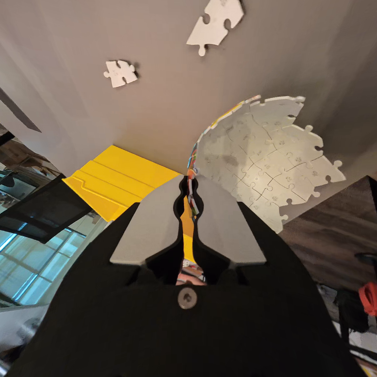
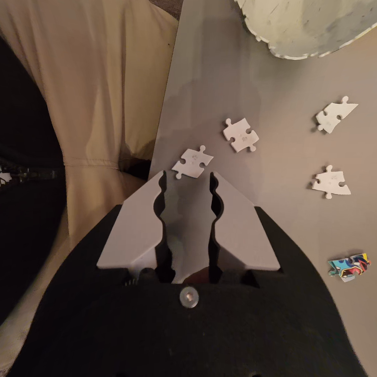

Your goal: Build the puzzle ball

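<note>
Open grey table (image 2: 265,224) ahead of the right gripper (image 2: 187,175), fingers parted with nothing between. Just past the tips, a white piece (image 2: 192,165); more scattered pieces (image 2: 240,135) to the right, bare lanes between. Blocked on the left by a beige garment (image 2: 91,91). Overhead at top right, the curved puzzle shell (image 2: 306,26).

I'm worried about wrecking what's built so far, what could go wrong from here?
1. The left gripper pinches only the thin rim of the half-built puzzle shell; it could flex, and joints might pop apart.
2. The open right gripper is near the loose white piece by the table edge; a nudge could push it off.
</note>
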Motion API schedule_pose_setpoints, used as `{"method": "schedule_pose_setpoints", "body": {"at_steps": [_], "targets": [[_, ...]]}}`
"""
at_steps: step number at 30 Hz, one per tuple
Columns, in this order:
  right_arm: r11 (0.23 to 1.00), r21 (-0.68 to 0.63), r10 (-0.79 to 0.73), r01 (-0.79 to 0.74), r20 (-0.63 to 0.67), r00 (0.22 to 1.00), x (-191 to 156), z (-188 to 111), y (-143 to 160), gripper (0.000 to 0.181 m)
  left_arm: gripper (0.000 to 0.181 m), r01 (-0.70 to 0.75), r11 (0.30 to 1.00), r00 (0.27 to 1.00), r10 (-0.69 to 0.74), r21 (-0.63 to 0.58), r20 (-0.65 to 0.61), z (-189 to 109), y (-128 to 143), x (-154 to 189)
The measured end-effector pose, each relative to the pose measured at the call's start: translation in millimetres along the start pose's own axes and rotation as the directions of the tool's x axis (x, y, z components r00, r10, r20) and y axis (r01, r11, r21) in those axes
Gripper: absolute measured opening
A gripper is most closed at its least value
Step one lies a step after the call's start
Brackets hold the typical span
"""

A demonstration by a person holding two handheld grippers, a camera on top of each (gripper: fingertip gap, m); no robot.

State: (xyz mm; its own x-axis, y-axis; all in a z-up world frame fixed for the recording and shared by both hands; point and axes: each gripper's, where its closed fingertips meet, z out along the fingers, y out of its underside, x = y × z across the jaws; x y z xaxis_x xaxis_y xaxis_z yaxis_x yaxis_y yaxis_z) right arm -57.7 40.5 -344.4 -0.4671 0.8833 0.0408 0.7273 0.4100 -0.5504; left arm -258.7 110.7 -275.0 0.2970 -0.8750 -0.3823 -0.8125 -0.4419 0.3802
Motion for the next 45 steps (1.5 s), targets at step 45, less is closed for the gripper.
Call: {"method": "schedule_pose_setpoints", "body": {"at_steps": [45], "targets": [[0.933,0.041,-0.336,0.357,-0.253,0.907,48.9,41.9,-52.0,0.0,0.004,-0.139,0.985,0.99,0.139,-0.1,-0.007,4.2,-22.4,16.1]]}}
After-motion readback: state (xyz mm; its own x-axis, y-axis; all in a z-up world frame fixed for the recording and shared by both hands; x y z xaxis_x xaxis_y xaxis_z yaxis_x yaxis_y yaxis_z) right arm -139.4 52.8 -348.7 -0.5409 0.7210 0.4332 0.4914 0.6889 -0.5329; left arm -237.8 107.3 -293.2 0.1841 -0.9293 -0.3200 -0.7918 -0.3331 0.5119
